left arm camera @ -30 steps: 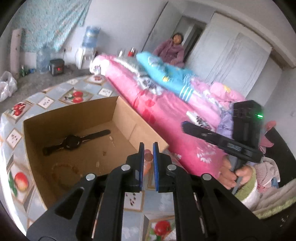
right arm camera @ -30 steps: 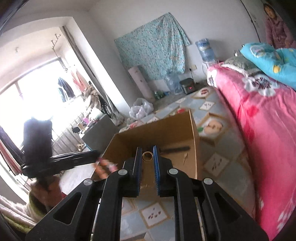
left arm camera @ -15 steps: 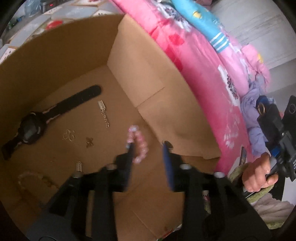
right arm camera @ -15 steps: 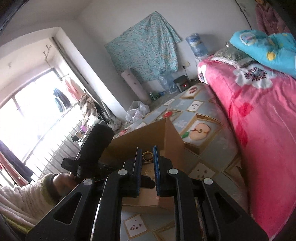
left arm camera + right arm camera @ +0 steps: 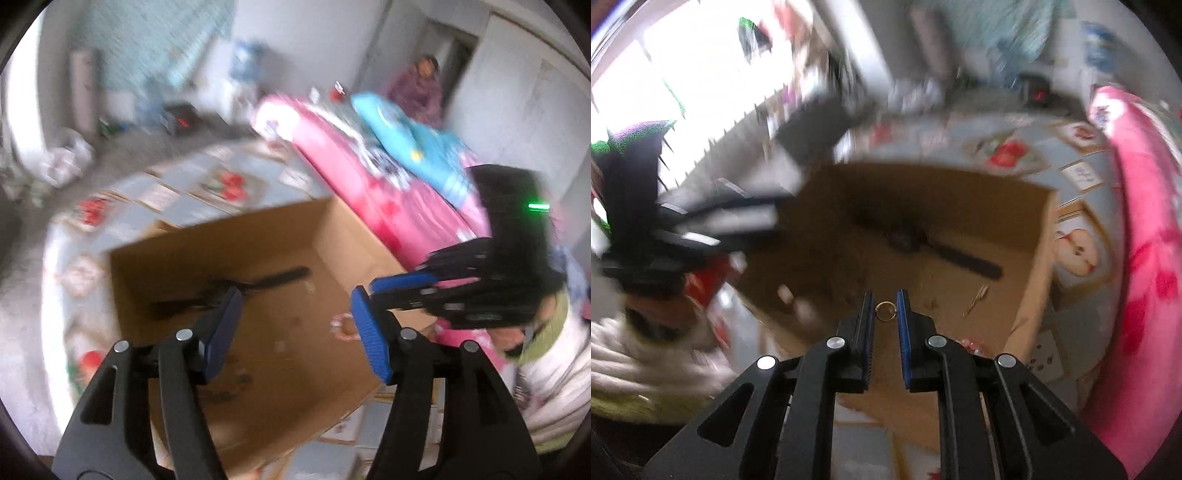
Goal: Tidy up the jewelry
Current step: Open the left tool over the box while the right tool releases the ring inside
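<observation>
Jaws of the left gripper (image 5: 293, 314) have just been opening and hold nothing; a pink bead bracelet (image 5: 345, 326) lies on the floor of the cardboard box (image 5: 207, 254). Right gripper (image 5: 885, 308) pinches a gold ring (image 5: 885, 311) above that box, near a black watch (image 5: 905, 240).

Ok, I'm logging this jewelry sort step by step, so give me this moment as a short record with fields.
left claw: open, nothing between the jaws, which have just been opening
right claw: shut on the gold ring
box: open cardboard, on the patterned table
in the box: black watch, pink bead bracelet, small blurred pieces
image quality: both views motion-blurred
</observation>
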Available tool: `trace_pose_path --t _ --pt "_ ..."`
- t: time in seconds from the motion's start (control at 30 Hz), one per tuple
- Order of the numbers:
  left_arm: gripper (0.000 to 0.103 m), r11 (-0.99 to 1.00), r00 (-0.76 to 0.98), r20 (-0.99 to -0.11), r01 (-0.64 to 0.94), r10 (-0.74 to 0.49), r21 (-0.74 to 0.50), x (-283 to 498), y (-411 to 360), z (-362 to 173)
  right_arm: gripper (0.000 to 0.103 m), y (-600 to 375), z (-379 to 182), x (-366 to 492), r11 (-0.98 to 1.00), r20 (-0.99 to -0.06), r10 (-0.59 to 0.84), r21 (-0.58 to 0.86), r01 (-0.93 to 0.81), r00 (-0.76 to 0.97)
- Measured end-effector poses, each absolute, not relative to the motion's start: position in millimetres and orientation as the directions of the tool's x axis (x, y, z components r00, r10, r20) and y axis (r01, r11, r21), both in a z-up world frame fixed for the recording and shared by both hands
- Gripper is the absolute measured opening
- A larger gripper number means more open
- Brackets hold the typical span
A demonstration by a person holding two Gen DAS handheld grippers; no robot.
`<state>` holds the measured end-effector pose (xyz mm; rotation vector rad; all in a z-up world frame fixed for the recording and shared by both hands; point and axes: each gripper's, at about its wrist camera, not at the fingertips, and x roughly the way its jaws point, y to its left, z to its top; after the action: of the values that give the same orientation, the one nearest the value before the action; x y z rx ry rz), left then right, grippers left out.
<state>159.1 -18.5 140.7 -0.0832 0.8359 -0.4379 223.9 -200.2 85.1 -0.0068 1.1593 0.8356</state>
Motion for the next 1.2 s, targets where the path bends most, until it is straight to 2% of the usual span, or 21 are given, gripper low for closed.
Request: trace_pose_path --t 0.03,0.17,0.27,0.4,0.6,0.7,0.97,1.07,1.13,1.2 --pt "0.061 0.919 0.615 -0.689 0.325 -0.384 -0.222 149.5 -9.6 143.5 0.013 -183.3 71.6 233.0 0.711 -0.853 0.518 0.383 -0.590 0.071" --pt "0.061 0.947 0.661 -0.680 0.252 -0.318 -0.198 117.7 22.8 138.7 0.013 -144.4 27.4 253.6 0.732 -0.937 0.334 0.325 -0.599 -0.100" --pt "0.064 0.956 0.664 -0.687 0.211 -0.295 -0.206 105.4 40.9 129.0 0.013 -131.3 4.5 260.2 0.757 -0.960 0.235 0.280 -0.591 -0.153" --pt "0.064 0.952 0.649 -0.698 0.183 -0.304 -0.245 100.0 56.6 112.9 0.013 -127.6 -14.1 260.6 0.793 -0.968 0.177 0.247 -0.557 -0.178" --pt "0.066 0.946 0.646 -0.695 0.168 -0.317 -0.276 94.7 71.2 102.3 0.013 -139.8 -8.9 259.8 0.823 -0.959 0.231 0.282 -0.492 -0.163" --pt "0.066 0.942 0.643 -0.692 0.165 -0.327 -0.292 96.3 74.3 98.4 0.022 -145.3 -3.8 257.6 0.829 -0.957 0.251 0.292 -0.476 -0.148" --pt "0.067 0.932 0.636 -0.688 0.162 -0.350 -0.324 97.7 73.7 91.5 0.022 -152.2 -0.5 258.3 0.849 -0.957 0.269 0.290 -0.442 -0.112" --pt "0.070 0.932 0.632 -0.693 0.157 -0.348 -0.325 96.2 75.7 88.2 0.022 -167.0 37.5 250.1 0.845 -0.939 0.345 0.310 -0.435 0.000" --pt "0.072 0.931 0.627 -0.697 0.150 -0.349 -0.332 96.2 78.2 84.7 0.022 -186.5 77.5 240.9 0.851 -0.910 0.392 0.301 -0.430 0.139" --pt "0.074 0.926 0.617 -0.702 0.135 -0.356 -0.352 99.0 81.3 79.5 0.030 -207.5 106.1 229.2 0.863 -0.869 0.425 0.304 -0.405 0.254"
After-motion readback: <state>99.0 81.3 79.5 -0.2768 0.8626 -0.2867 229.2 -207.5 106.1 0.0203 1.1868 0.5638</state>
